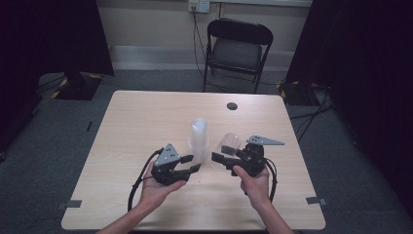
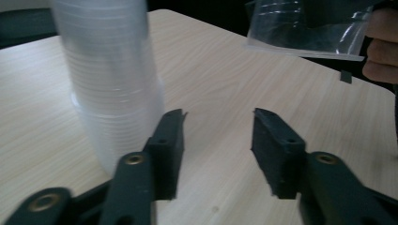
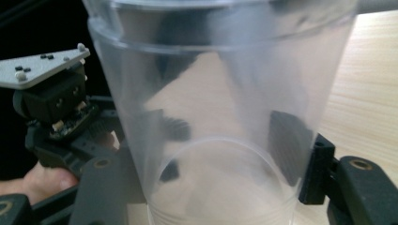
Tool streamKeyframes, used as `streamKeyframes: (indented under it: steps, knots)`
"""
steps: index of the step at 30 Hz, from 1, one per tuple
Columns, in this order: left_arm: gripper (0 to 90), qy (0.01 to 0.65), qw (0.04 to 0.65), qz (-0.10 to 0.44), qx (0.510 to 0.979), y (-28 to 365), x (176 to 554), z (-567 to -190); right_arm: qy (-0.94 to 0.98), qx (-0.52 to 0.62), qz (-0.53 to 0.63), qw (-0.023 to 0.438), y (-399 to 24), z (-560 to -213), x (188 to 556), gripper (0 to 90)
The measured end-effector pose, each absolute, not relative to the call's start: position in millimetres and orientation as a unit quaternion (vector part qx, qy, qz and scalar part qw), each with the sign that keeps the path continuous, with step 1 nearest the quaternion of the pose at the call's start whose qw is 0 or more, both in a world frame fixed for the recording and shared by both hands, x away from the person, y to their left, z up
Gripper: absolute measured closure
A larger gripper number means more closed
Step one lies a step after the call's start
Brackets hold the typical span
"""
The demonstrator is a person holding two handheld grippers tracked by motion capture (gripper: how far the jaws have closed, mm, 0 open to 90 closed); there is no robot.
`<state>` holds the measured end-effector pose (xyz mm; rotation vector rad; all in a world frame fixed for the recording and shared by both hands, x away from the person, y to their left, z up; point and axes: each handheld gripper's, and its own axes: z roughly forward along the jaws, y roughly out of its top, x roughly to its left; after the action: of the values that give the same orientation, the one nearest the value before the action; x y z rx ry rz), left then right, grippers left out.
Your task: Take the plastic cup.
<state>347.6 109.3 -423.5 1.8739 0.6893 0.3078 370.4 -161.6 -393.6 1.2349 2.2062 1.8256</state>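
Your right gripper [image 1: 219, 158] pinches a single clear plastic cup [image 1: 230, 145], lifted off the table [image 1: 146, 117] and lying tilted with its long axis roughly level; in the right gripper view the two pads press its wall from either side near the base. The stack of clear cups [image 1: 198, 136] stands upright at the middle of the table, just left of the held cup. Your left gripper [image 1: 191, 163] is spread about halfway with nothing between its jaws. From that gripper, the stack lies just ahead and slightly to the left, its side wall close beside the left jaw. Your left hand is the nearer one to the stack, so steadying or gripping it likely falls to that hand.
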Motion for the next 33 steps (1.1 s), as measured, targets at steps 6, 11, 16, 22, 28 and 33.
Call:
streamKeyframes:
  steps: [6, 11, 16, 22, 28, 33]
  knots:
    - [62.2, 0.265, 0.538, 0.15, 0.786, 105.7, 332.4, -427.8, 0.704, 0.407, 0.582, -0.026, -157.0, -404.8, 372.0, 37.5]
    - [63.5, 0.27, 0.535, 0.174, 0.782, 104.5, 323.6, -434.1, 0.694, 0.413, 0.587, -0.058, -152.6, -405.8, 370.0, 38.2]
    - [67.4, 0.27, 0.539, 0.182, 0.777, 101.1, 318.3, -437.5, 0.698, 0.414, 0.579, -0.078, -147.2, -410.6, 368.5, 38.3]
    - [70.3, 0.265, 0.559, 0.189, 0.763, 103.5, 314.4, -435.4, 0.693, 0.423, 0.573, -0.11, -143.3, -418.3, 368.1, 38.2]
    - [71.5, 0.26, 0.567, 0.204, 0.754, 103.6, 311.0, -434.0, 0.678, 0.428, 0.579, -0.148, -140.5, -419.5, 367.8, 38.1]
    - [71.7, 0.253, 0.571, 0.227, 0.747, 99.4, 308.7, -436.9, 0.668, 0.431, 0.58, -0.179, -137.3, -420.1, 366.4, 38.1]
